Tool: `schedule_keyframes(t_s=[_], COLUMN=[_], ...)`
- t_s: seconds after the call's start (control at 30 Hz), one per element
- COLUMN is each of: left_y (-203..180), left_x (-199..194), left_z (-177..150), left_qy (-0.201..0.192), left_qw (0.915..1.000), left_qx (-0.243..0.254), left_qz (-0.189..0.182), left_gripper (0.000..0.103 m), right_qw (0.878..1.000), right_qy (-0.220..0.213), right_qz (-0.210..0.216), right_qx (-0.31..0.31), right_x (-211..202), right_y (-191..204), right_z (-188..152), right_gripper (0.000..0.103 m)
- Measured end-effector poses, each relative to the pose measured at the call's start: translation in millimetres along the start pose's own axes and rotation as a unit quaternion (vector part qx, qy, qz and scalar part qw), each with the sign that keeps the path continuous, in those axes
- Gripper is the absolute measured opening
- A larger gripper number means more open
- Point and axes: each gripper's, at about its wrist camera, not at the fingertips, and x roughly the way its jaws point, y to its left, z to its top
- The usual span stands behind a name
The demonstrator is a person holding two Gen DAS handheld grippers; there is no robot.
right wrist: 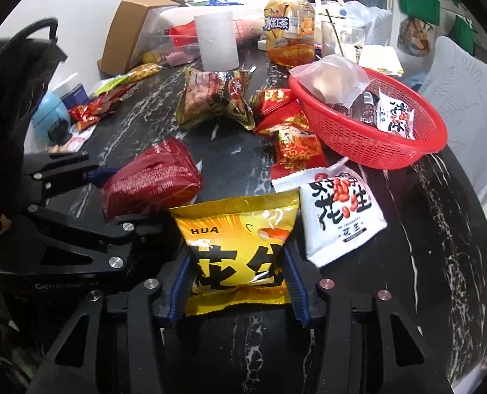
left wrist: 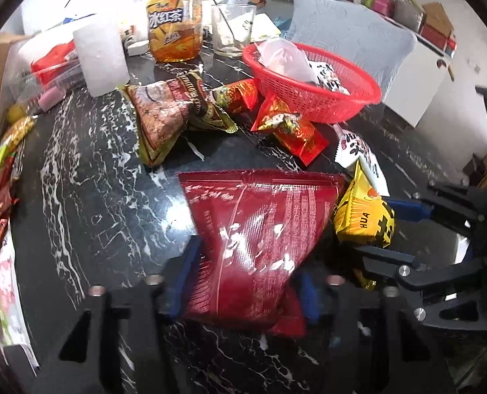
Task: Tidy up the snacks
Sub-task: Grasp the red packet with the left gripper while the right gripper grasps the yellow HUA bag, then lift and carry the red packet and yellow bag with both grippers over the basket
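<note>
Two hand-held grippers each clamp a snack packet on a black marble tabletop (left wrist: 79,180) crowded with wrappers. The left gripper (left wrist: 246,275) has its blue-padded jaws closed on the lower end of a dark red snack bag (left wrist: 256,236), which lies flat on the near part of the tabletop; the same bag appears at the left of the right wrist view (right wrist: 151,177), pinched between that gripper's black fingers. The right gripper (right wrist: 237,279) squeezes a yellow packet (right wrist: 240,246) printed "HUA" between its blue pads, close to the near edge. Just beside the yellow packet, to its right, lies a white peanut packet (right wrist: 342,213) with red and black lettering.

Farther in, a red plastic basket (right wrist: 391,151) sits toward the right edge and holds a clear-wrapped pastry (right wrist: 328,78), a dark bar and a second white peanut packet (right wrist: 394,115). Several red-and-gold candy packs (right wrist: 292,131) are heaped against the basket's near wall. A brown-and-gold puffed snack bag (right wrist: 214,98) lies mid-table, in front of a roll of paper (right wrist: 215,41). An iced-tea bottle (right wrist: 289,32) and a clear glass (left wrist: 232,29) stand toward the far edge. More small wrappers (right wrist: 92,108) are scattered along the left edge beside a cardboard box (right wrist: 128,23).
</note>
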Motion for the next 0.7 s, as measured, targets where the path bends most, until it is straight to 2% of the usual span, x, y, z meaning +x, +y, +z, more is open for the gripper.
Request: schedule_keyframes(t_s=[0.13, 0.7], left_y=[-2, -2], left_x=[-7, -51], left_z=[0, 1], left_qy=[-0.003, -0.042], left_qw=[1.0, 0.9991], left_qx=[0.007, -0.003], left_qz=[0.004, -0.009], left_gripper=[0.039, 0.039], right_qw=[1.0, 0.998], right_qy=[-0.003, -0.029], right_qz=[0.01, 0.049], right_qx=[0.014, 0.029], right_x=[-3, -26], right_y=[-3, 1], right_z=[1, 4], right_gripper=[0.047, 0.046])
